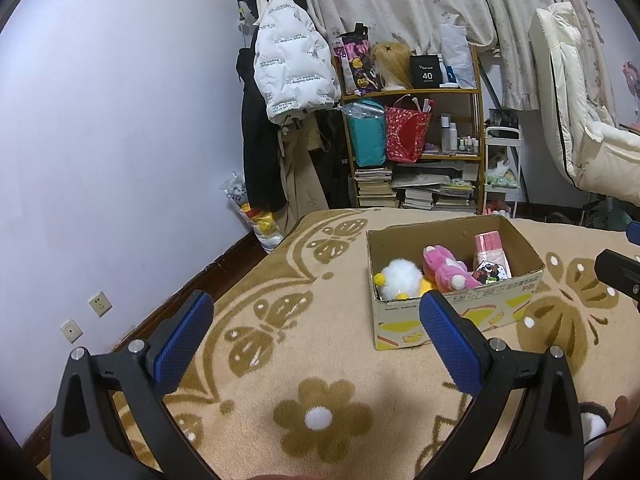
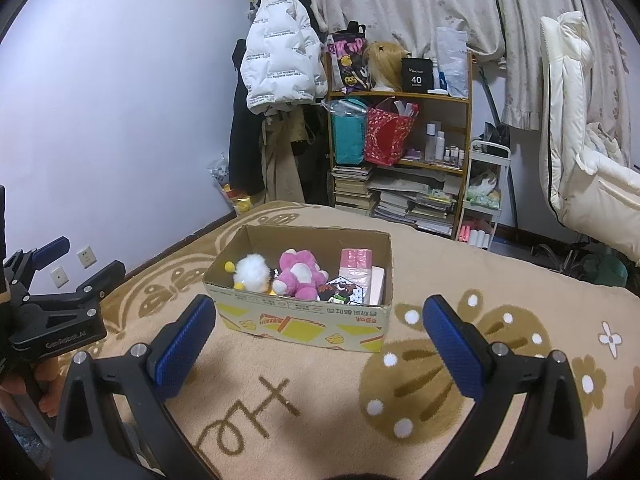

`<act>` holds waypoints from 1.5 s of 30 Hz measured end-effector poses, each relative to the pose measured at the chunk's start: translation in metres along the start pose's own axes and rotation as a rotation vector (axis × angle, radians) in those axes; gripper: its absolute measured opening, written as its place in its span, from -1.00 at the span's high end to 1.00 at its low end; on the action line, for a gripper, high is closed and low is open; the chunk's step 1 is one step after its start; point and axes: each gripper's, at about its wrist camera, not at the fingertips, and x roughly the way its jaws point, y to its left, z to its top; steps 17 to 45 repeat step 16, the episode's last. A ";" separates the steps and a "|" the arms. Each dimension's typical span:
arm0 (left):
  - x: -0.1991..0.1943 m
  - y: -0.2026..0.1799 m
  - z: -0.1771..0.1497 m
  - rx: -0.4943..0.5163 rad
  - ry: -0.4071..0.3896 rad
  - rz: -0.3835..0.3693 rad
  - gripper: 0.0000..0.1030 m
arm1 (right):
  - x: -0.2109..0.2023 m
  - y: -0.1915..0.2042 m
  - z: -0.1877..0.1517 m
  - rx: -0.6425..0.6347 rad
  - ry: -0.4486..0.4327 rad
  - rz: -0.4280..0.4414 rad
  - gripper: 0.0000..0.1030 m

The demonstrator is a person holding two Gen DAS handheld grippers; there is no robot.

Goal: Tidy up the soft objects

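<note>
Both grippers are spread wide and hold nothing: the left gripper hovers over the blanket short of the box, and the right gripper faces the box's near wall from just in front. Each blue pad is clear of any object.

Task items — a white plush, a pink plush, a dark patterned piece and a pink pack — all lie inside the open box, the plushes toward its left half and the pack against its right wall. No soft item shows loose on the blanket in either view, though the lower right corner of the left view holds something white and dark that is too cropped to name.

Judged from this layout, the step in hand is either the finish of the sorting or a pause between picks. A further move would call for finding any item outside both views, or for reaching down into the box to tidy its contents.

Edges and room: the box top is fully open, with low cardboard walls, so entry from above is free. The blanket around it is bare on every visible side. Left of the bed, a wall runs close — the bed edge drops off there. A shelf and a hanging coat stand well beyond the far edge.
</note>
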 end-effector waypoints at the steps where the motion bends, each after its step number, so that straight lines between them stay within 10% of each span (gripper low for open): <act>1: 0.000 0.000 0.000 0.000 0.001 -0.002 -0.98 | 0.000 0.000 0.001 -0.001 -0.001 0.001 -1.00; 45: -0.006 -0.002 -0.002 0.001 -0.010 -0.018 -0.98 | 0.002 -0.004 0.003 0.006 0.007 -0.010 -1.00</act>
